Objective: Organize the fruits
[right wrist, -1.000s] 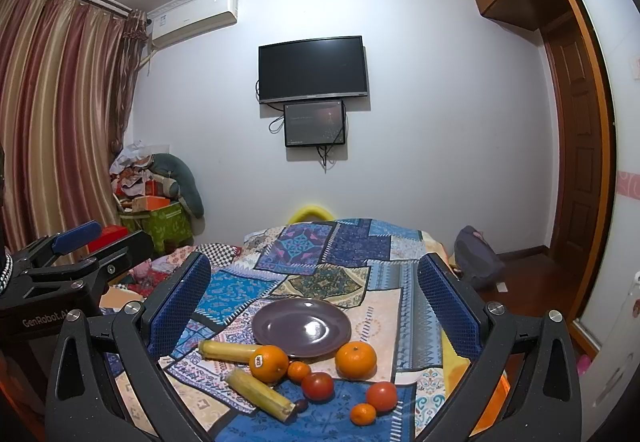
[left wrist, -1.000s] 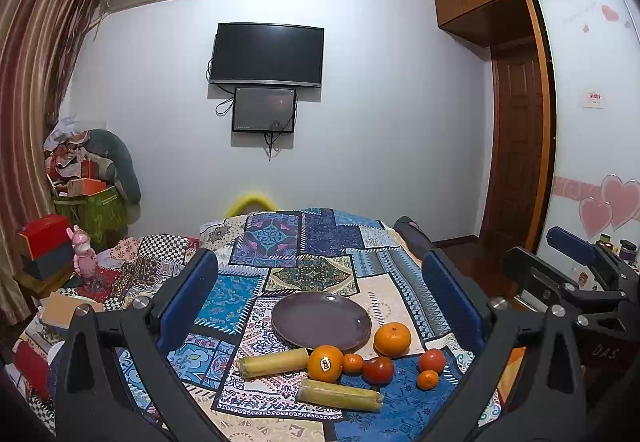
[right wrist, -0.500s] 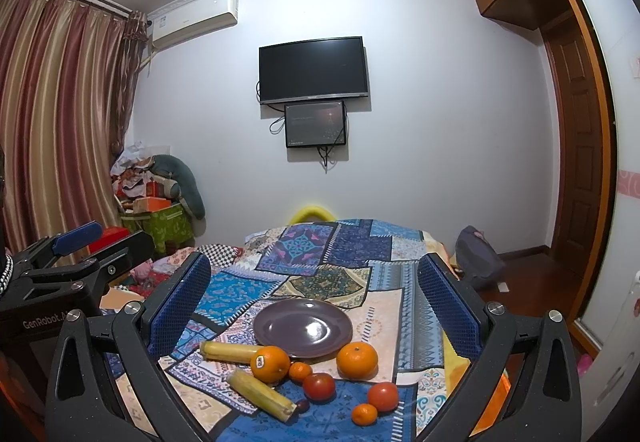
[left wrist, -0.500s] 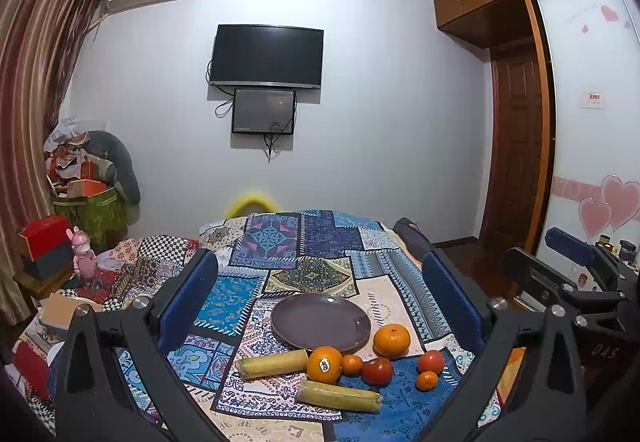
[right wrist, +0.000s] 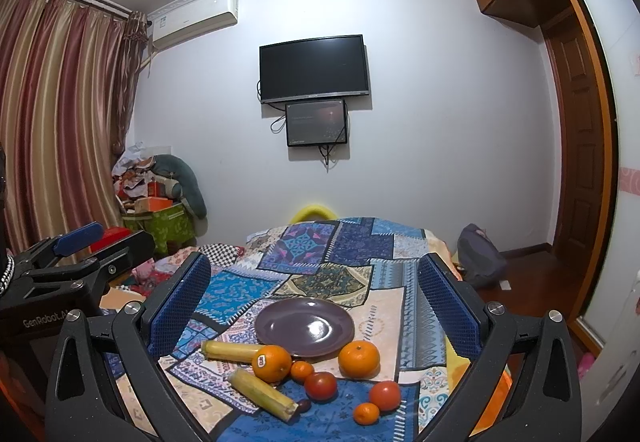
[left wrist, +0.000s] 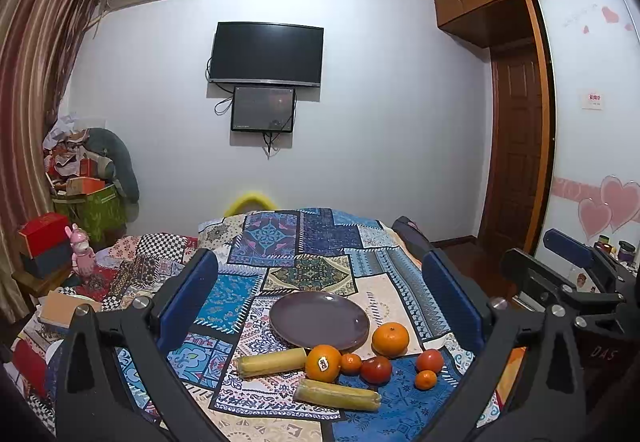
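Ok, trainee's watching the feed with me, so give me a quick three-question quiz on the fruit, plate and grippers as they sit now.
1. True or false: the purple plate already holds fruit.
2. How many corn cobs lie on the cloth?
3. The left gripper and right gripper are: A) both open, B) both shut, C) one shut on an orange.

Key: 1. False, it is bare. 2. Two. 3. A.

small dark fruit (right wrist: 304, 405) mostly hidden behind corn cob (right wrist: 264, 394)
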### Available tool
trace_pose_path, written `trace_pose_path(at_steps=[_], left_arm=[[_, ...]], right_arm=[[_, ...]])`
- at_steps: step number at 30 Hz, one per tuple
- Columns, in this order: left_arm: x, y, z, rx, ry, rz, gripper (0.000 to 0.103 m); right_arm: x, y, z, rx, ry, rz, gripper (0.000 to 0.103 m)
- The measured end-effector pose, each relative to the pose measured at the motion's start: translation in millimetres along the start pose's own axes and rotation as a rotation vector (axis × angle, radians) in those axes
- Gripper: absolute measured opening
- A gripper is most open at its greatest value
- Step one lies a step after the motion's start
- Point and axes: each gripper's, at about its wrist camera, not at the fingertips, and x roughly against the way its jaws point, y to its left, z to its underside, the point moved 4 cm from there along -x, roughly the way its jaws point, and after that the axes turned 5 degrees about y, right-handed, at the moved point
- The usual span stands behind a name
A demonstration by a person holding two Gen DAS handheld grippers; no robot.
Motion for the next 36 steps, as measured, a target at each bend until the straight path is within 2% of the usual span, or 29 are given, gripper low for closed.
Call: trace_pose_path(at_steps=[5, 7, 15, 18, 21, 30, 36], left_arm=[[-4, -2, 2, -0.004, 0.02, 0.017, 0.103], [-6, -4, 3, -0.002, 0.027, 0.027, 0.099], [-34, -12, 17, -0.015, 0.13, 0.073, 0.071], [-50, -15, 26, -0.015, 0.178, 0.072, 0.065], [-69, -15, 36, -0.002, 0.239, 0.082, 0.06], [-121, -13, 66, -0.004, 0.393, 0.069, 0.059], [-157, -9, 92, -0.002, 0.511, 0.078, 0.058]], right_arm=[[-2, -1, 2, -0.003, 0.009, -0.01, 0.103], [-4, -3, 4, -0.006, 0.019, -0.014, 0.102], [-23, -23, 18, -0.04, 0.108, -0.032, 0.083], [-34, -34, 26, -0.057, 0.165, -0.042, 0.074], [-45, -44, 36, -0.066, 0.221, -0.038, 0.069], [-82, -72, 63, -0.088, 0.367, -0.037, 0.056], [-111, -87, 84, -0.109, 0.483, -0.019, 0.056]])
